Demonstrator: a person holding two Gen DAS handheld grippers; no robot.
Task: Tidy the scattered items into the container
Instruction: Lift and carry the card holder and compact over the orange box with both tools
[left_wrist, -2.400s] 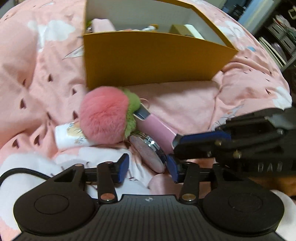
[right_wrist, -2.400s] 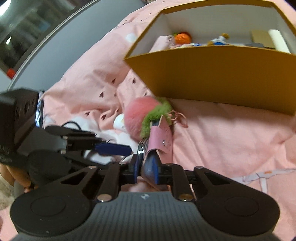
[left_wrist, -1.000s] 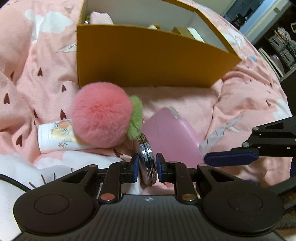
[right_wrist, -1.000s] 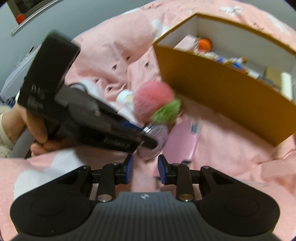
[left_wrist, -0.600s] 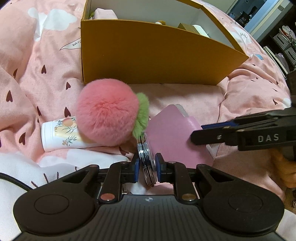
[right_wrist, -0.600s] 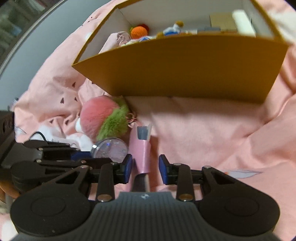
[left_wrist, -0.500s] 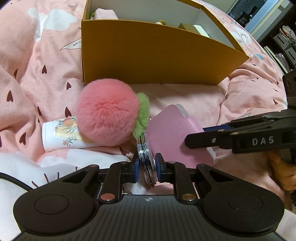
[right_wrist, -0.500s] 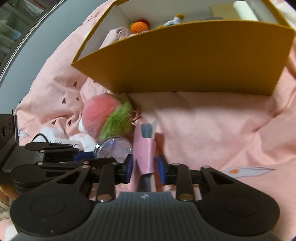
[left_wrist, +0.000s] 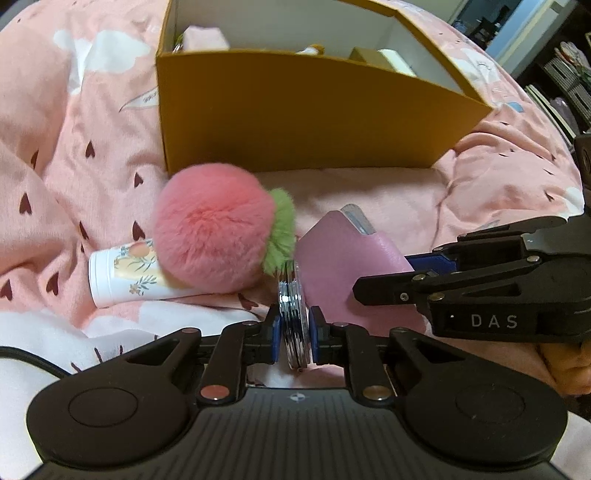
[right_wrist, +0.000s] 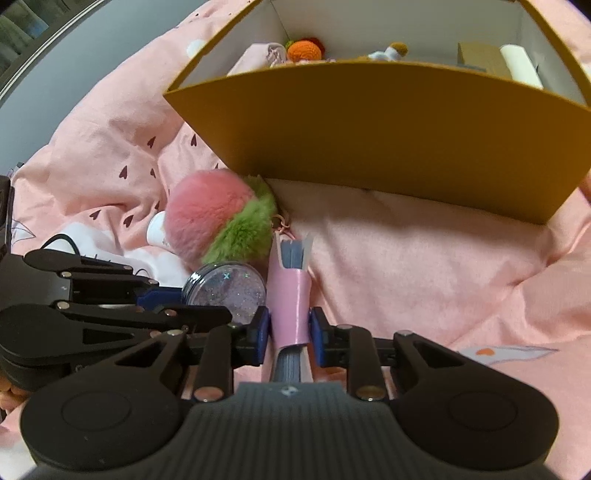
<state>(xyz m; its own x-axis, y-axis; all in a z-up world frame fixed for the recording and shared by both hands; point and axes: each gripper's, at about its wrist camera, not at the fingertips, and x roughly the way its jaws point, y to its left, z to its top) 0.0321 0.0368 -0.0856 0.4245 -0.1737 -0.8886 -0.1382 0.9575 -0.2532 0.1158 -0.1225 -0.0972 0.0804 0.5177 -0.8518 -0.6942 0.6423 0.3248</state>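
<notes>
Fluffy round pompom (left_wrist: 212, 227) beside smooth flat pink case (left_wrist: 343, 258)

The one thing I could read was "DAS", in pale capitals on the black side of my right gripper (left_wrist: 384, 275), seen from my left wrist camera. The white tube (left_wrist: 122, 275) carried a printed picture of fruit and leaves, but no words I could make out. A grey print on the pink bedcover (left_wrist: 110, 122) had tiny lettering, too small to read.
</notes>
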